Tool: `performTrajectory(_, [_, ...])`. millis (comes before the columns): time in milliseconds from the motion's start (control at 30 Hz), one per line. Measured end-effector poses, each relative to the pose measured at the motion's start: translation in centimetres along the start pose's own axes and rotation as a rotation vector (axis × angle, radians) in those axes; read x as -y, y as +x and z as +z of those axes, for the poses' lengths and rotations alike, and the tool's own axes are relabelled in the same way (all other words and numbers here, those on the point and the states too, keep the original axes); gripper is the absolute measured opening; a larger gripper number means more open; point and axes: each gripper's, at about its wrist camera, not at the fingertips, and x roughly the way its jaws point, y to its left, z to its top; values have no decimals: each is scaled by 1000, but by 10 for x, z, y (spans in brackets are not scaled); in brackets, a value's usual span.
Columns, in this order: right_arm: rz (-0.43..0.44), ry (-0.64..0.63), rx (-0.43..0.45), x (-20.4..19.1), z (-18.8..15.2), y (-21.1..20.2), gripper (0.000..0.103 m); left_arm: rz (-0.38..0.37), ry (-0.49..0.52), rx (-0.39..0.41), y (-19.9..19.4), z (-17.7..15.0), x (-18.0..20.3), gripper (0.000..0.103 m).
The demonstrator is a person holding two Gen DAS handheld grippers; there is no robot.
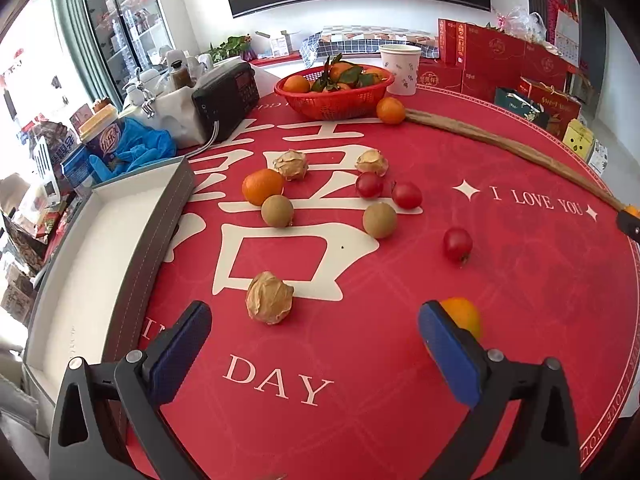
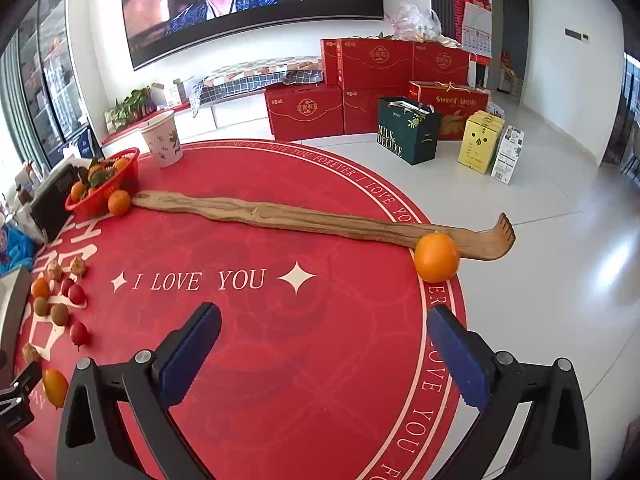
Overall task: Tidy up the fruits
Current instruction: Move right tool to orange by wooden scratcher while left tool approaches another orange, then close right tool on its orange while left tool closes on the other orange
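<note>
Hovering low over the table (image 1: pixel 400 400), my left claw (image 1: pixel 316 336) gapes wide with nothing between its blue pads; a papery husked fruit (image 1: pixel 269 298) sits just ahead, a touch left of centre, and an orange (image 1: pixel 464 316) peeks from behind the right-hand finger; further out lie two brown round fruits (image 1: pixel 277 211), three small red ones (image 1: pixel 457 244), two more husked ones and another orange, with the empty grey tray (image 1: pixel 80 248) along the left edge; the red basket (image 1: pixel 334 98) waits at the far side. That husk looks light and crushable, I'd say, so a soft pinch across its widest part; the red ones look smooth, likely to roll or slip. My right claw (image 2: pixel 324 350) is spread open too, empty; out beyond it an orange (image 2: pixel 436 258) rests against the long wooden scratcher (image 2: pixel 320 220) at the table's rim; firm, round, best taken across the middle.
</note>
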Motion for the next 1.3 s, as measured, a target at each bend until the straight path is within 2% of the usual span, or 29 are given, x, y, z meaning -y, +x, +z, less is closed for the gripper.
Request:
performTrajectory(133, [-31, -36, -3, -7, -2, 3, 103, -32, -8, -22, 1, -3, 4, 103])
performTrajectory(467, [-24, 38, 1, 16, 1, 0, 103, -53, -25, -22, -2, -4, 9, 103])
performTrajectory(667, [-9, 168, 122, 76, -6, -36, 103, -79, -31, 22, -17, -1, 4, 103])
performTrajectory(767, [-4, 197, 135, 100, -11, -42, 103, -103, -17, 11, -17, -2, 10, 103])
performTrajectory(900, [11, 170, 91, 106, -6, -24, 103, -117, 13, 4, -16, -4, 27, 103])
performTrajectory(1033, [-2, 47, 67, 81, 11, 5, 103, -121, 18, 3, -16, -4, 37, 103])
performTrajectory(1167, [-25, -22, 43, 65, 19, 32, 103, -111, 14, 9, -16, -5, 37, 103])
performTrajectory(1200, [-36, -31, 42, 63, 19, 37, 101, -106, 16, 11, -15, -5, 37, 103])
performTrajectory(1233, [-43, -37, 40, 63, 20, 41, 86, -103, 20, 14, -15, -5, 38, 103])
performTrajectory(1267, [-42, -42, 25, 61, 20, 47, 78, -101, 20, 15, -15, -5, 37, 103])
performTrajectory(1300, [-48, -39, 4, 61, 19, 52, 60, -99, 20, 17, -15, -5, 37, 103])
